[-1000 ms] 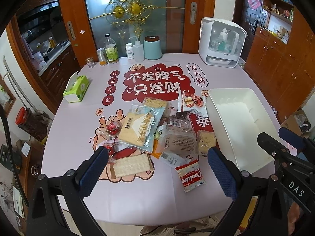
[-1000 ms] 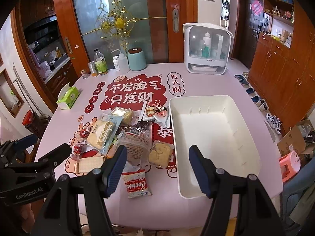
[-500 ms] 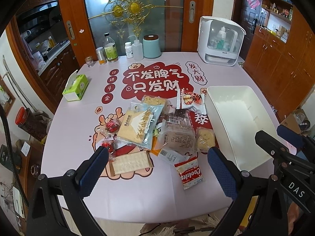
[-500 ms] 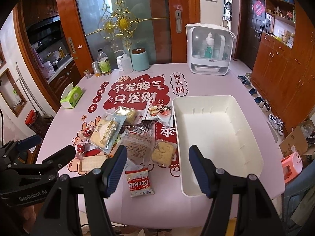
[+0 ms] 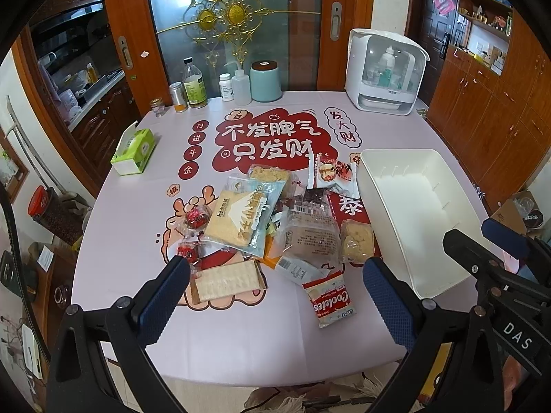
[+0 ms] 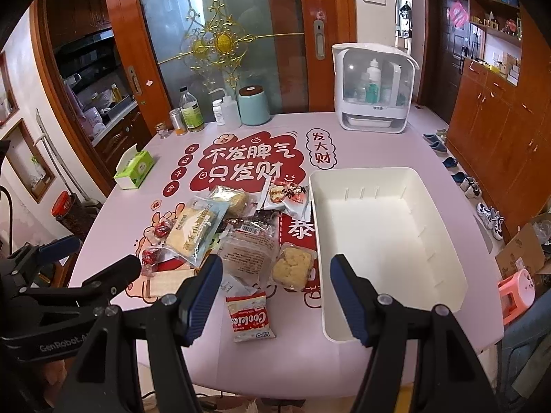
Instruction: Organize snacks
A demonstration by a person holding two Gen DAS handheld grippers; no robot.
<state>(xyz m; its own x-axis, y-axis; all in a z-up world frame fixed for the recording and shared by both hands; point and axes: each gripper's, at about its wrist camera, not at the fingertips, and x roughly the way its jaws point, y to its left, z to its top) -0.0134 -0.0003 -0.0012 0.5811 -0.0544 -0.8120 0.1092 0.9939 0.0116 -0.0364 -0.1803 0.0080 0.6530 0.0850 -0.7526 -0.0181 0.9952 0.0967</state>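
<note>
Left gripper released, jaws wide, nothing between them; held above the near edge of the pink printed tabletop. Right gripper likewise released and empty, poised over the near edge beside the bin.

Task items: loose pile of wrapped snacks at tabletop centre, just left of the empty white rectangular plastic bin. Nothing in the bin yet; task judged not started.

Items noted:
- white-and-red "Cookies" packet, nearest, lying apart from the pile.
- long clear-wrapped pale wafer bar, near the left gripper.
- large light-blue and clear cracker pack, resting partly on neighbouring packets.
- clear-wrapped brown bread slice pack, overlapping other wrappers.
- small clear pack of yellow crumbly cake, touching or almost touching the bin wall.
- two small red-wrapped candies, left edge of pile.

Risks, as judged:
- Overlapping film wrappers: a grasp on one may snag or drag another.
- Flat packets lying flush on the tabletop: pads likely to slide off slick film.
- Crumbly cake and crackers: crushing under a hard clench.
- Both grippers close together: collision if both reach for the pile centre.
- Cake pack against the bin wall: little room for a finger on that side.
</note>
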